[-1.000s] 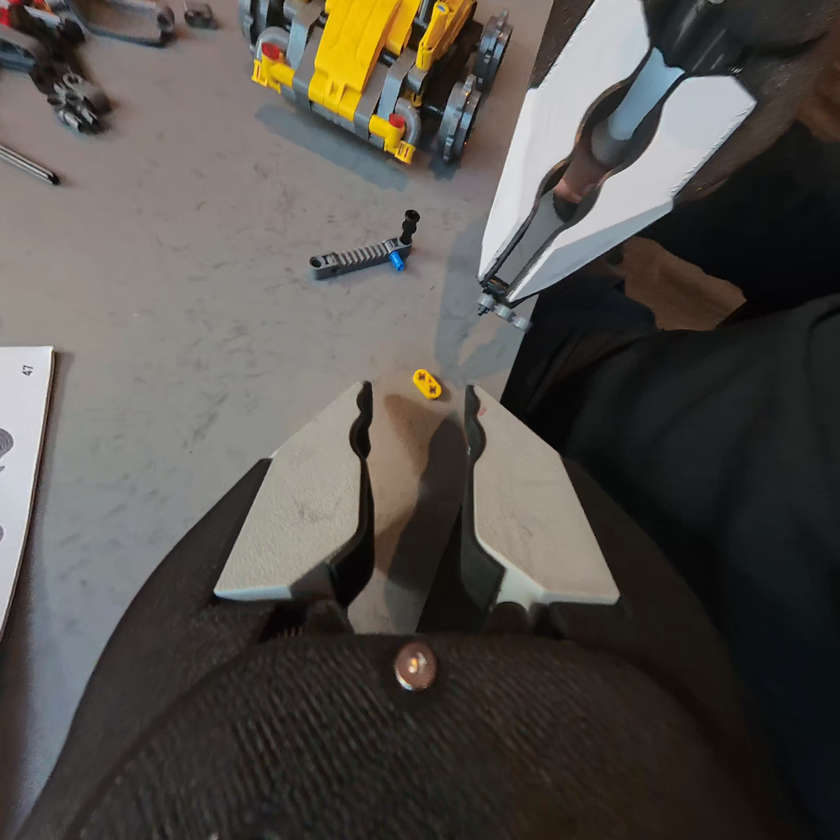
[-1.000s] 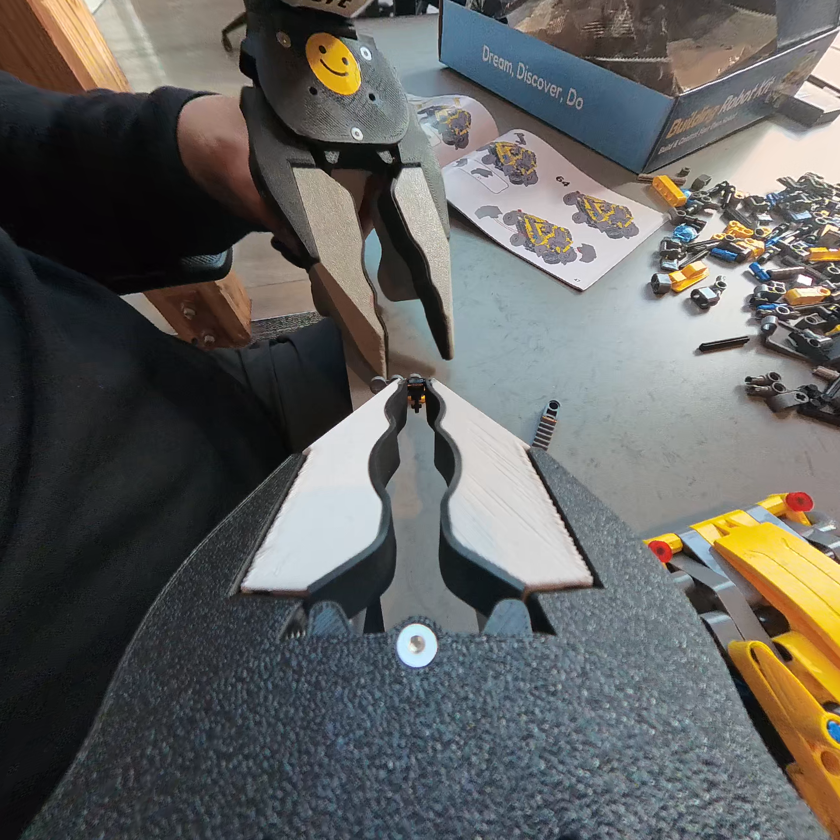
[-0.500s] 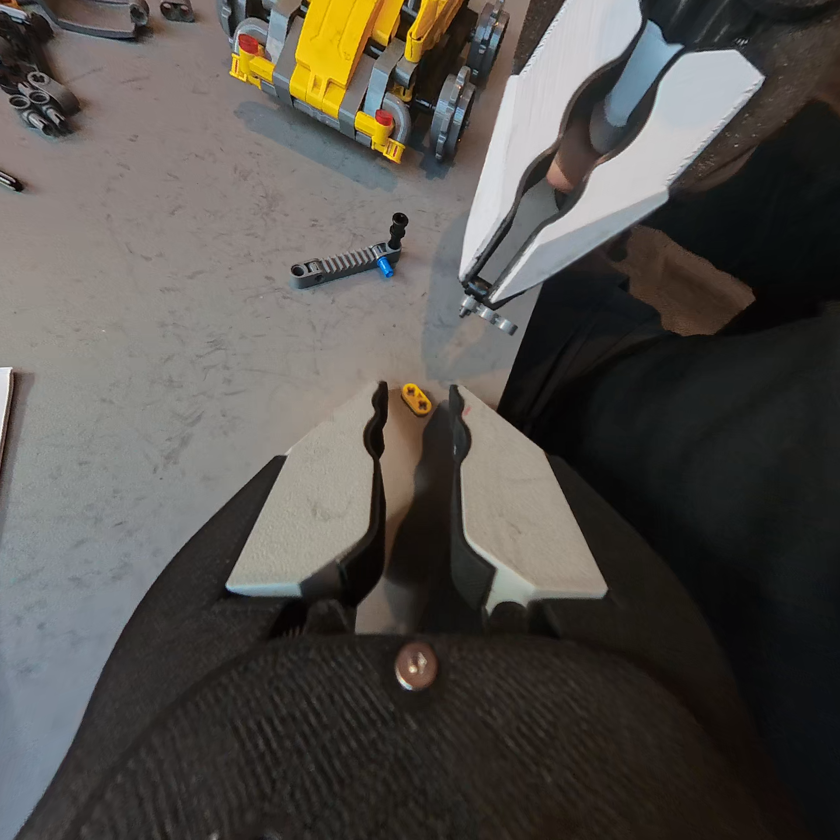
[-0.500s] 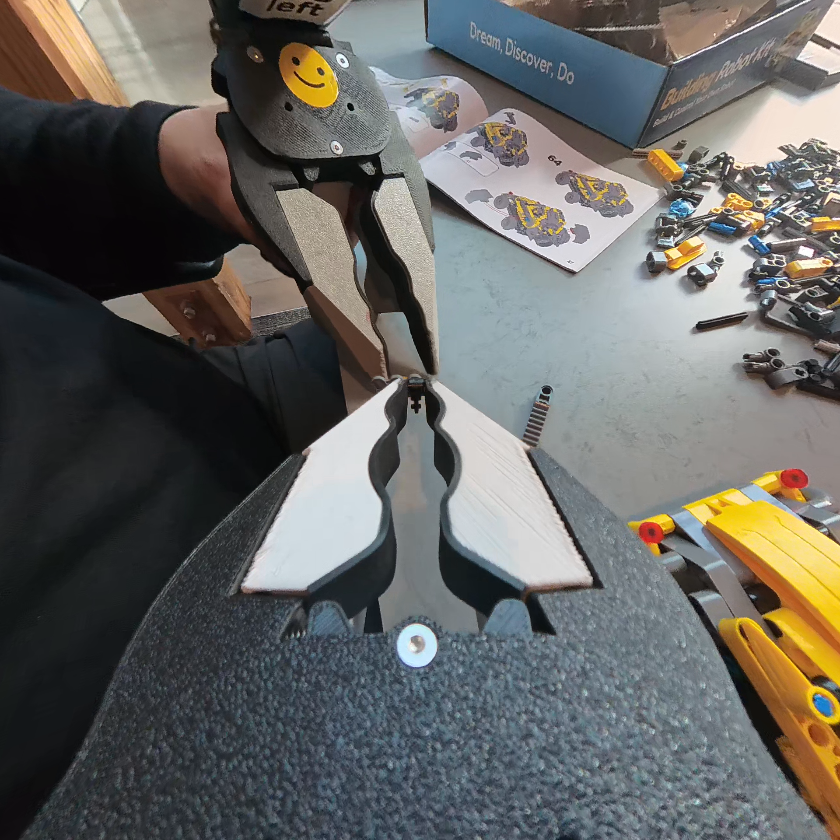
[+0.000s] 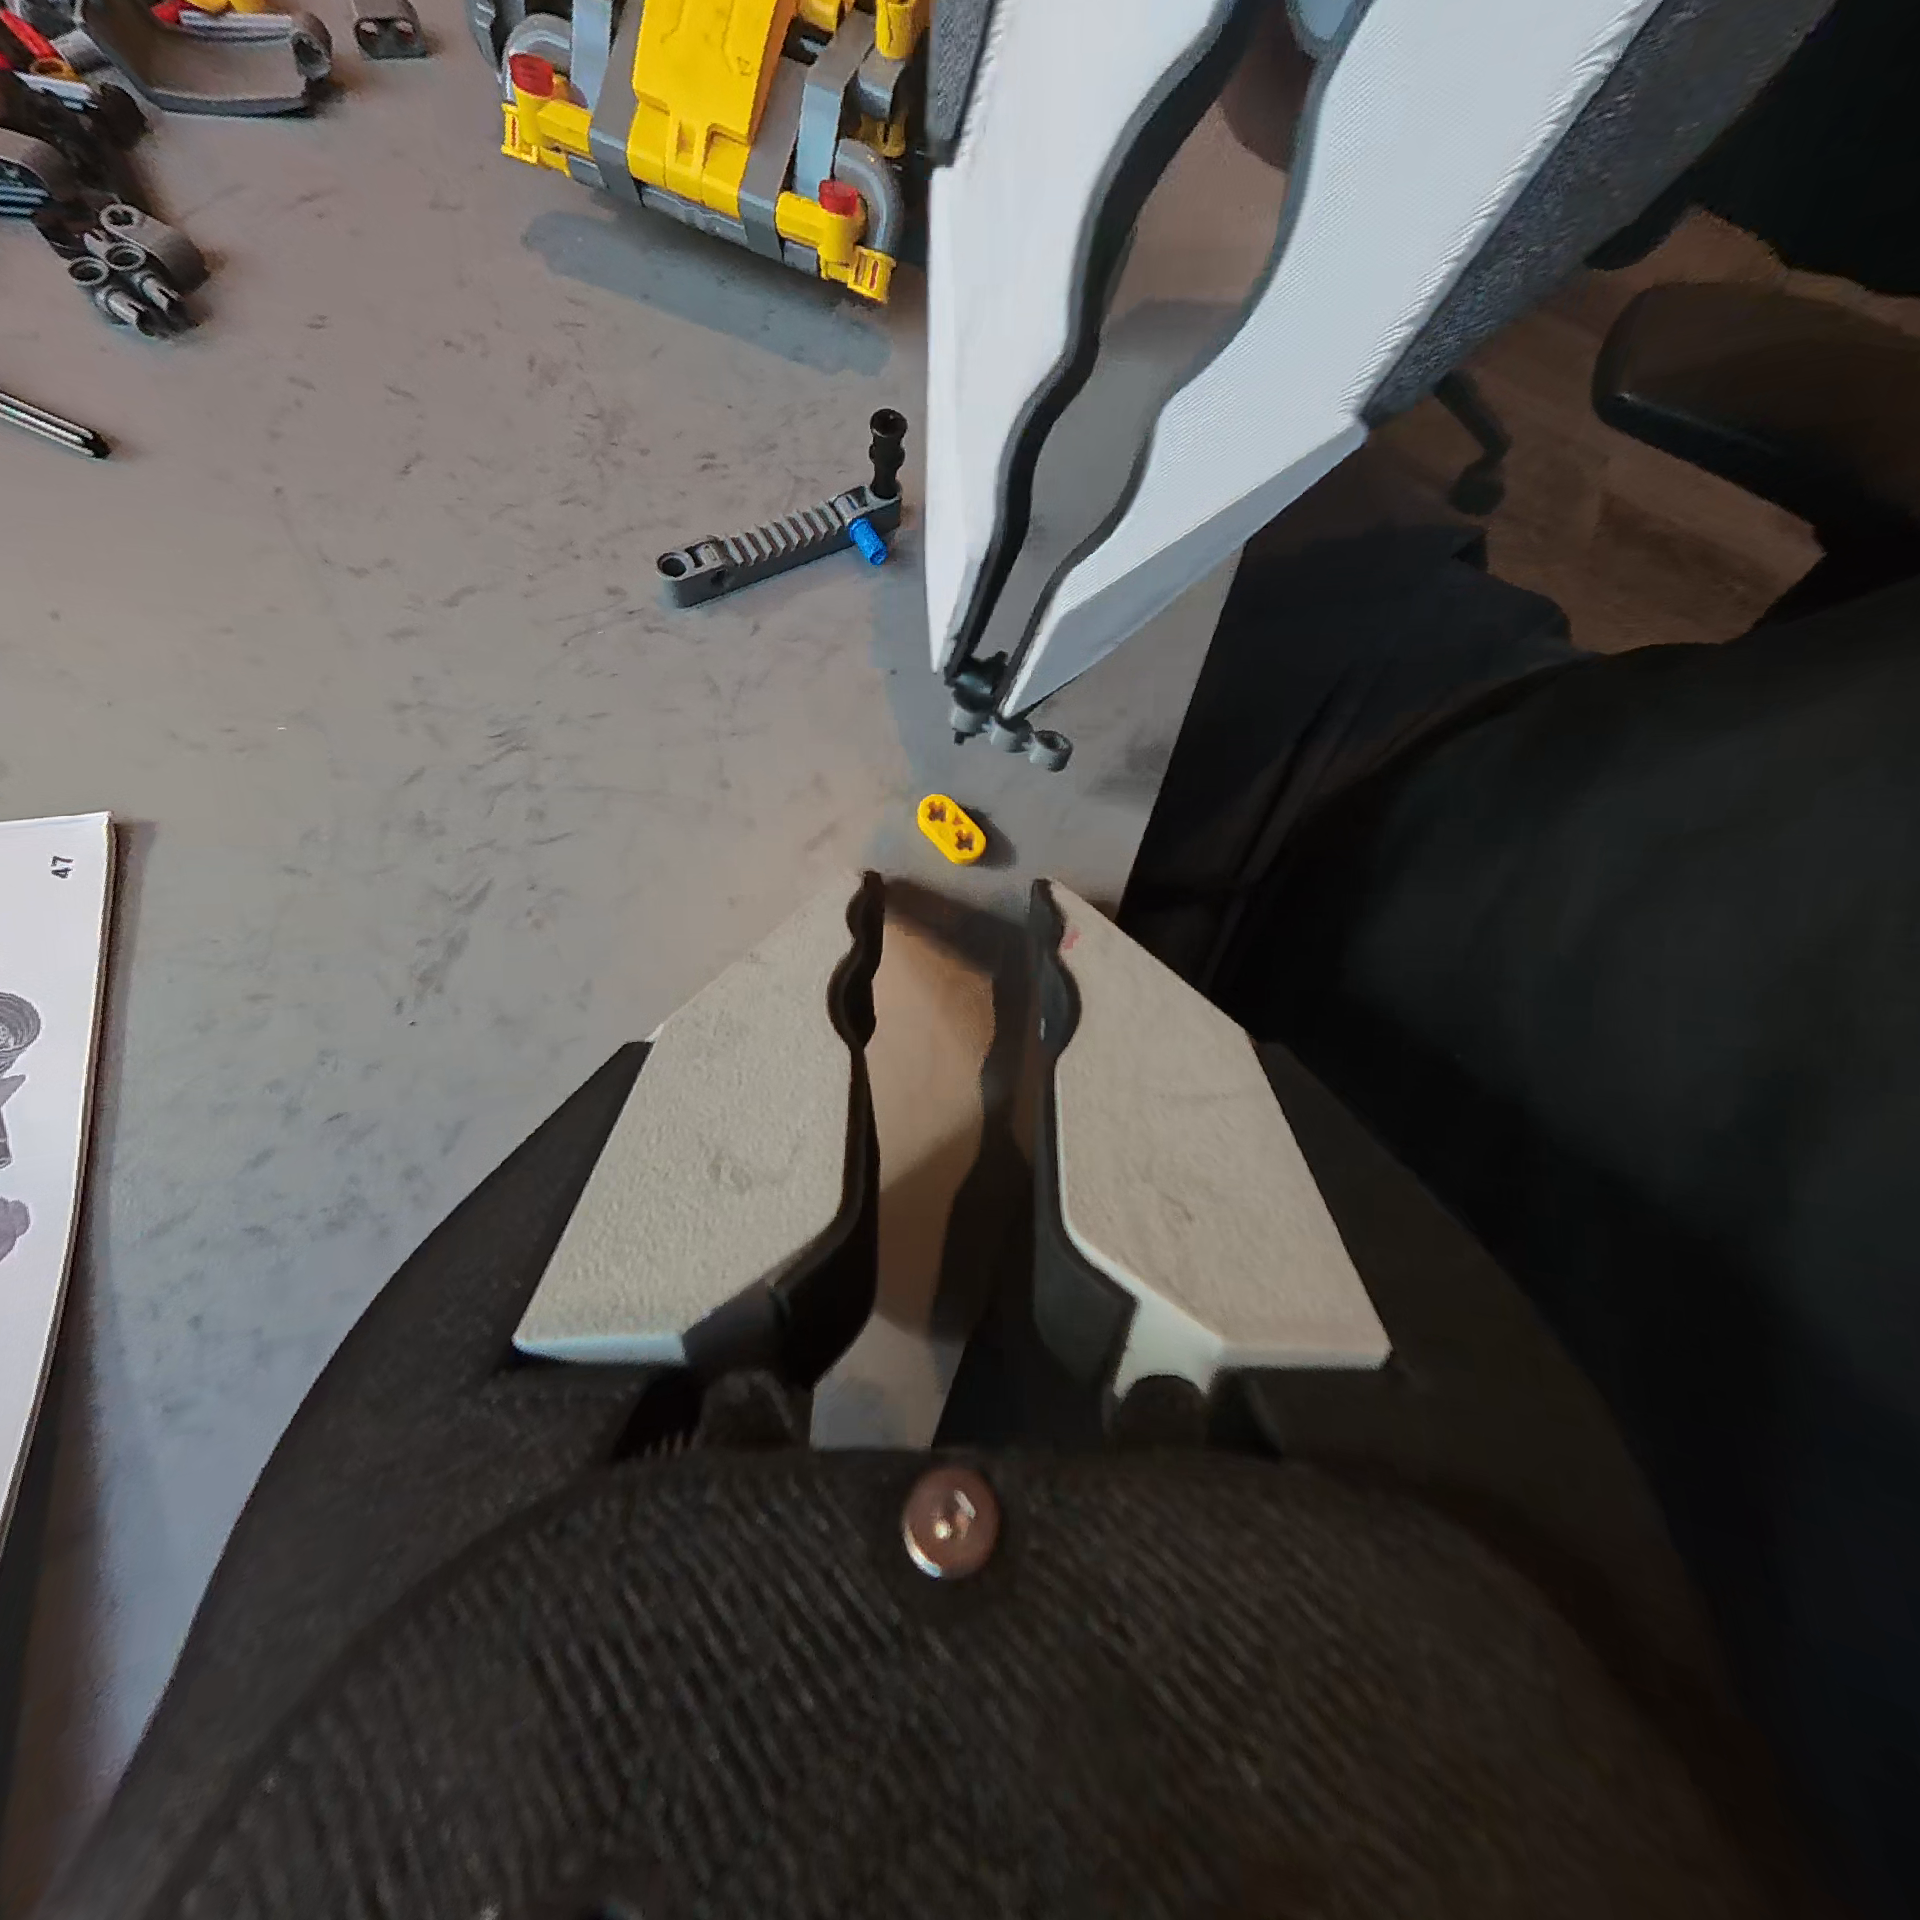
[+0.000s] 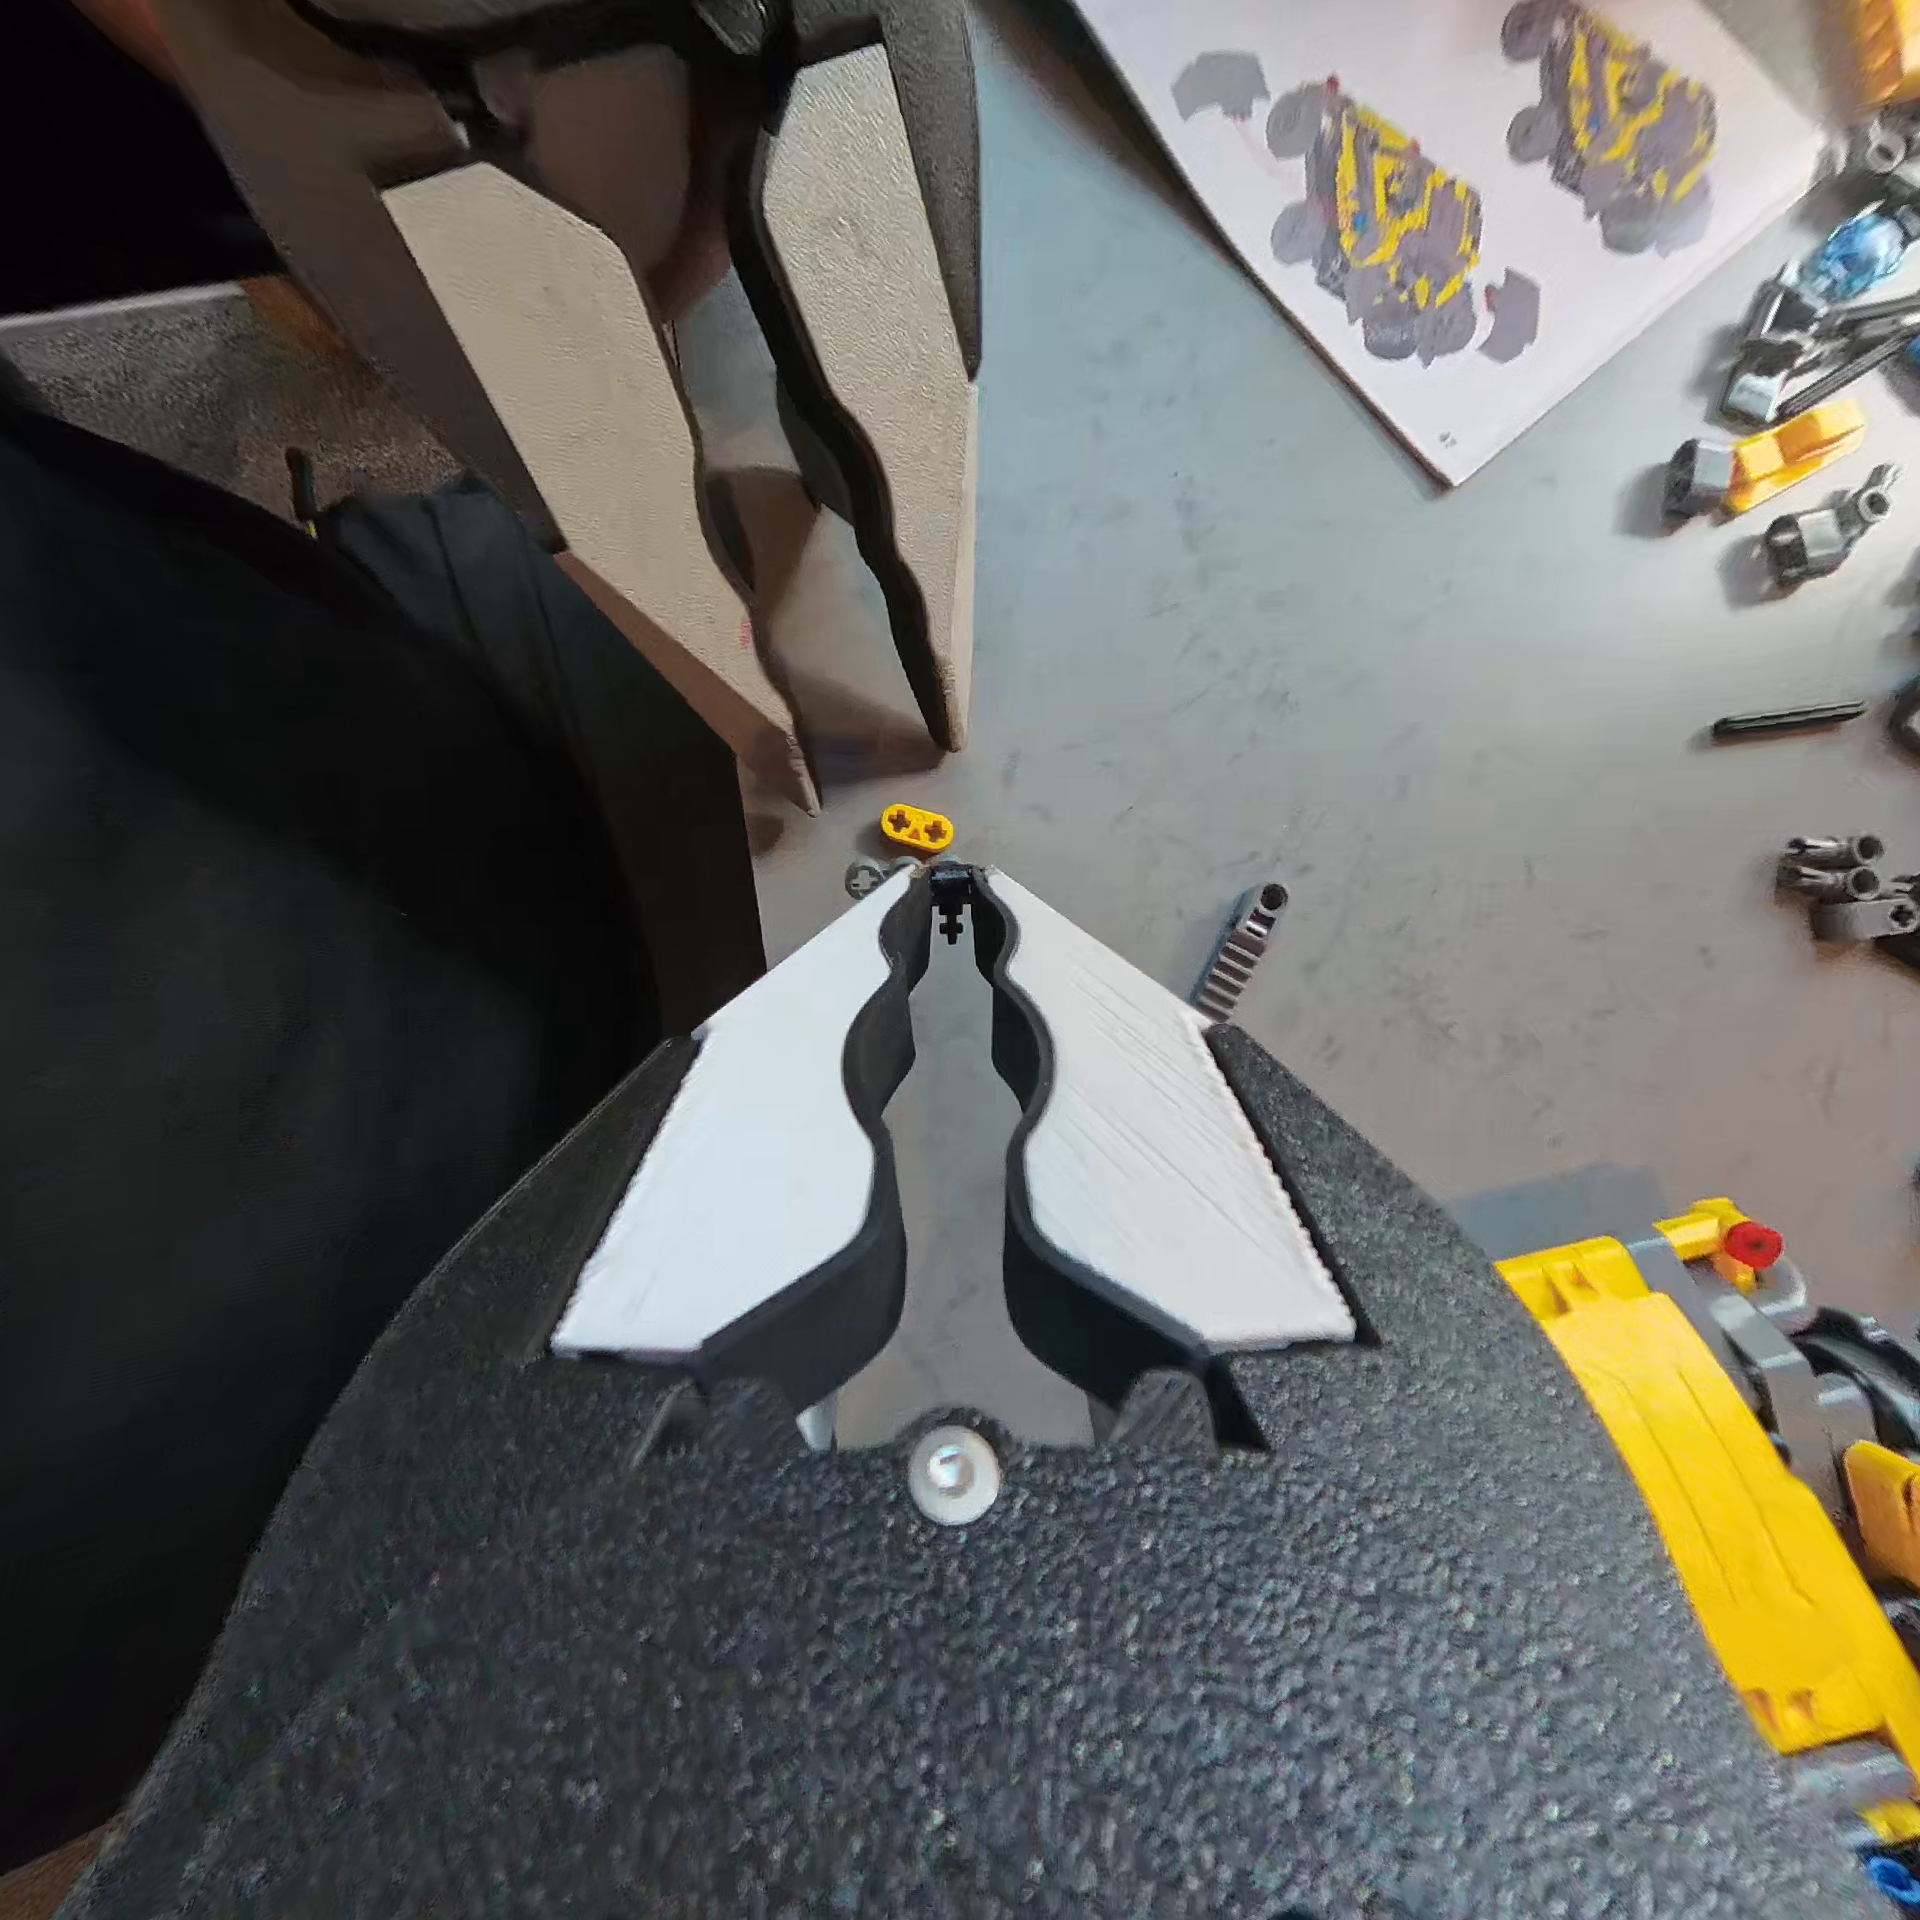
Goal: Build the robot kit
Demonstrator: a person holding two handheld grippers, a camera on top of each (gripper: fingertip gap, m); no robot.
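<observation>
Grey, scuffed table surface (image 5: 343, 727) carries everything shown, with a person in dark clothing seated at its near edge. Closest to that edge, the left gripper (image 5: 951, 894) hovers low over the table with its jaws parted and nothing between them. Just beyond its fingertips, apart from them, a small yellow two-hole link (image 5: 951, 828) lies flat, its long axis running slantwise, toward the table's near edge on one end and toward the middle on the other. A little farther on, the right gripper (image 5: 987, 694) points down toward the table with its jaws closed on a small dark grey pin-and-connector piece (image 5: 1006, 727), which sticks out past its tips just above the surface; the right wrist view shows this piece's black stub (image 6: 951, 896) pinched between the fingertips, with the yellow link just ahead of it. Both grippers are near the link; which is nearer is hard to judge. Farther in lies a dark toothed rack piece (image 5: 779, 535) with a blue pin. At the far side stands a yellow and grey vehicle model (image 5: 707, 135). An open instruction booklet (image 6: 1455, 208) and scattered loose parts (image 6: 1808, 488) lie toward the table's other edges.
</observation>
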